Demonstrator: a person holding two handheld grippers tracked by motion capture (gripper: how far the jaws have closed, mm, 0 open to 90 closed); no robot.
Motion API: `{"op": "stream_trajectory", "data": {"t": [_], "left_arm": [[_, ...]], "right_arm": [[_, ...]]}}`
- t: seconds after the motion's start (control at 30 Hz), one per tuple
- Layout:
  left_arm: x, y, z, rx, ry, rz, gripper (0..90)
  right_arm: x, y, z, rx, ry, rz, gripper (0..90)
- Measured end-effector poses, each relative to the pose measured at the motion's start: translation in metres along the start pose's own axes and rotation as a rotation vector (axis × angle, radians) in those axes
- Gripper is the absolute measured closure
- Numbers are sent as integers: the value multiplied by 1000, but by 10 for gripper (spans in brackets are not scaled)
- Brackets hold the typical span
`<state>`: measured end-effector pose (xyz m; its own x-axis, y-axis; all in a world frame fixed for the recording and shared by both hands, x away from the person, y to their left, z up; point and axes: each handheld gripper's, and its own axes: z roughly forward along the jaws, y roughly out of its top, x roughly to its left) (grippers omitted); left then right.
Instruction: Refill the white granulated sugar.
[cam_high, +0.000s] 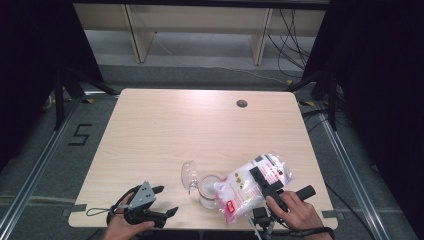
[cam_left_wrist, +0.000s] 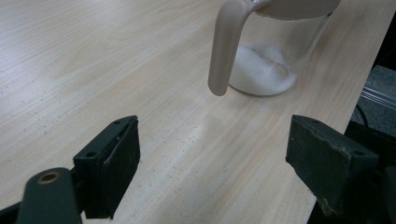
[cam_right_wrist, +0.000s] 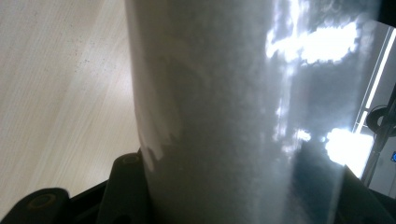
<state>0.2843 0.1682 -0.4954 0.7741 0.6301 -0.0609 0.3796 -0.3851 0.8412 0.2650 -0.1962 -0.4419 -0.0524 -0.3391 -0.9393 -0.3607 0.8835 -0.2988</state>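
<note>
Our right tool (cam_high: 264, 184) is clamped on a clear plastic bag (cam_high: 255, 184) of white grains, its jaws pinching the bag across its middle. We hold the bag tilted, its lower end dipping to the mouth of a clear jug (cam_high: 209, 191) near the front edge of the counter (cam_high: 165, 125), right of centre. We judge the tilt is there to let the grains run down into the jug. In the right gripper view the bag (cam_right_wrist: 243, 112) presses right up against the camera, pale and grainy.

In the left gripper view the jug (cam_left_wrist: 275, 51) stands upright with a small heap of white grains (cam_left_wrist: 261, 72) on its bottom and a beige handle (cam_left_wrist: 226, 46) hanging toward us. Its lid (cam_high: 188, 176) stands flipped up at the left side of the rim.

Our left tool (cam_high: 161, 201) waits open and empty near the front left corner of the counter, jaws spread wide and aimed at the jug's handle, well short of it. We judge it is kept there to steady the jug if needed.

The right hand (cam_high: 296, 212) comes in over the front edge, gripping the tool's handle with the wrist turned to tip the bag. The left hand (cam_high: 125, 226) lies low at the front edge.
</note>
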Motion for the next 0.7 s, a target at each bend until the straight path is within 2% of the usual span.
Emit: {"op": "stream_trajectory", "data": {"t": [0.07,0.1,0.33,0.37,0.4,0.53,0.57,0.63,0.7], "left_arm": [[0,0,0,-1,0,-1,174],[1,0,-1,12,1,13,174],[1,0,-1,11,1,11,174],[0,0,0,-1,0,-2,174],[1,0,-1,12,0,14,174],[1,0,-1,7,1,8,174],[0,0,1,-7,-2,-4,174],[1,0,-1,11,1,13,174],[0,0,0,0,0,0,174]], "right_arm": [[0,0,0,-2,1,0,533],[0,0,0,-1,2,1,534],[1,0,0,-3,3,11,534],[1,0,0,-3,4,10,534],[1,0,0,-2,10,8,535],[1,0,1,-6,1,8,535],[1,0,0,-5,1,9,535],[0,0,0,-4,8,3,535],[1,0,0,-4,3,6,535]]}}
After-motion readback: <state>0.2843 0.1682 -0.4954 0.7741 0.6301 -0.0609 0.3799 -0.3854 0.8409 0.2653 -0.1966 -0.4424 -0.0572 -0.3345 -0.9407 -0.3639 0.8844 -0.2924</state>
